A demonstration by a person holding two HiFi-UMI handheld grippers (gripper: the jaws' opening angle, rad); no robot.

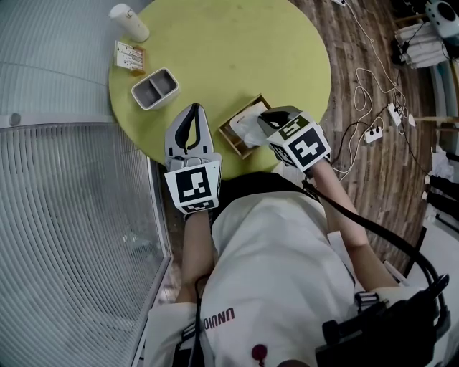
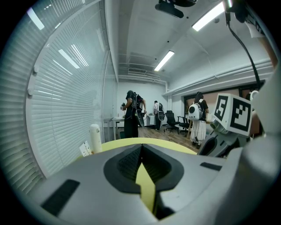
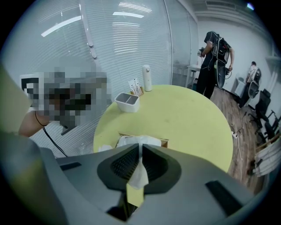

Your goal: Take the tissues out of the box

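A wooden tissue box [image 1: 237,136] sits at the near edge of the round yellow-green table [image 1: 237,50], with white tissue [image 1: 247,123] bulging from its top. My right gripper [image 1: 267,120] hangs just above the box, shut on a white tissue [image 3: 139,173] that runs up between its pads from the box [image 3: 141,141]. My left gripper [image 1: 188,129] rests at the table's near-left edge, left of the box. Its jaws are shut with nothing between them [image 2: 141,149].
A white two-compartment tray [image 1: 155,88] stands on the table's left side, with a small card holder [image 1: 128,56] and a white bottle [image 1: 130,22] behind it. Glass with blinds is at the left. Cables and a power strip [image 1: 374,134] lie on the wooden floor at right. People stand far off.
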